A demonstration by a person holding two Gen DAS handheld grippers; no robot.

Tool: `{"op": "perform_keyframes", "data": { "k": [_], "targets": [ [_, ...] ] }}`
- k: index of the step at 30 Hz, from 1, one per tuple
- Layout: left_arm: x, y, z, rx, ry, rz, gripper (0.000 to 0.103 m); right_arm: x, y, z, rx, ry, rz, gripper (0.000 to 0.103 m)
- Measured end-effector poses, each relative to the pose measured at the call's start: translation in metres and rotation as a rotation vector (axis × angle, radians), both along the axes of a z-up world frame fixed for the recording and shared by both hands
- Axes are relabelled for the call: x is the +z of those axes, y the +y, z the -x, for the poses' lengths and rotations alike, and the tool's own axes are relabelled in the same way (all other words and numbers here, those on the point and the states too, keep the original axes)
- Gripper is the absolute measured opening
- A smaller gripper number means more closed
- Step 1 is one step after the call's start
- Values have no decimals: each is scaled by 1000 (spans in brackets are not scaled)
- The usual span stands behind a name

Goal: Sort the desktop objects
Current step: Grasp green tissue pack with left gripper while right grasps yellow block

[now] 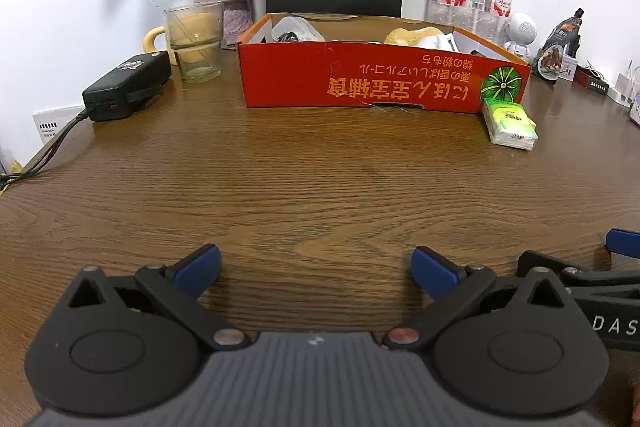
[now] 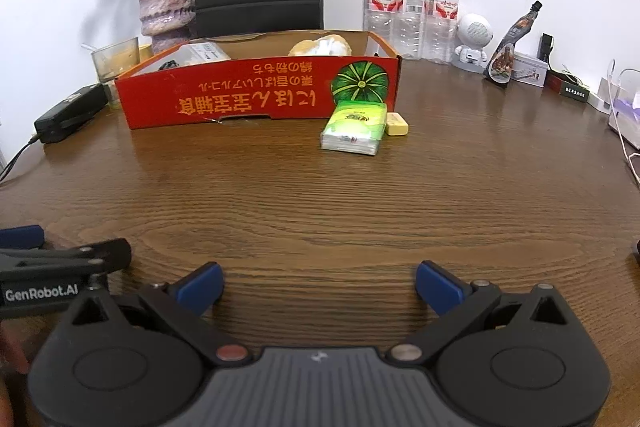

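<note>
Low over the counter, the left claw and right claw are held level, side by side, both spread apart and gripping nothing.

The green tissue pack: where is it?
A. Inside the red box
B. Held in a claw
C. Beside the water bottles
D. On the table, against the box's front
D: the tissue pack lies on the table at the red box's front wall.

Mid-frame, the red box carries orange lettering and a green striped melon print (upside down). Lower right of it lie a green-and-white tissue pack and a pale yellow eraser on the brown wood-grain table.
</note>
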State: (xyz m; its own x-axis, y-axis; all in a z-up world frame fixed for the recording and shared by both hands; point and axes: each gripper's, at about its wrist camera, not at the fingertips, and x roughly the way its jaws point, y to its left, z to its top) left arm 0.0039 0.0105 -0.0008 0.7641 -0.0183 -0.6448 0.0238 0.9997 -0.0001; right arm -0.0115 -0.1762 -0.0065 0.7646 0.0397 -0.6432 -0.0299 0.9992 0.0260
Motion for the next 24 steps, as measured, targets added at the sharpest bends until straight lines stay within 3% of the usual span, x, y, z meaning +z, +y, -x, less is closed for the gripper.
{"op": "perform_keyframes", "data": {
  "k": [4, 6, 8, 12, 16, 17, 18, 19, 20, 21, 22, 24],
  "targets": [
    [0, -4, 0, -8, -2, -9, 103, 3, -14, -7, -4, 5, 2, 103],
    [5, -14, -3, -142, -16, -10, 103, 9, -36, -14, -25, 9, -14, 97],
    [20, -36, -14, -260, -63, 32, 103, 18, -63, -26, -66, -34, -33, 98],
    [34, -104, -63, -368, -166, 56, 103, 40, -99, -67, -153, -53, 49, 94],
    [21, -162, -112, -368, -177, -40, 103, 45, -125, -100, -149, -14, -28, 59],
    [15, -171, -119, -351, -171, -88, 97, 42, -128, -105, -141, 4, -36, 58],
    [9, -174, -124, -329, -162, -112, 84, 40, -131, -109, -127, 13, -36, 58],
    [6, -171, -127, -319, -142, -102, 76, 37, -131, -112, -109, 18, -33, 58],
    [5, -164, -128, -323, -123, -63, 56, 34, -131, -116, -90, 22, -33, 58],
    [7, -156, -128, -330, -109, -14, 43, 30, -130, -119, -71, 27, -35, 58],
    [8, -147, -129, -337, -94, 35, 42, 27, -126, -124, -56, 36, -38, 58],
    [9, -137, -123, -334, -107, 5, 38, 21, -116, -135, -32, 58, -46, 58]
  ]
}}
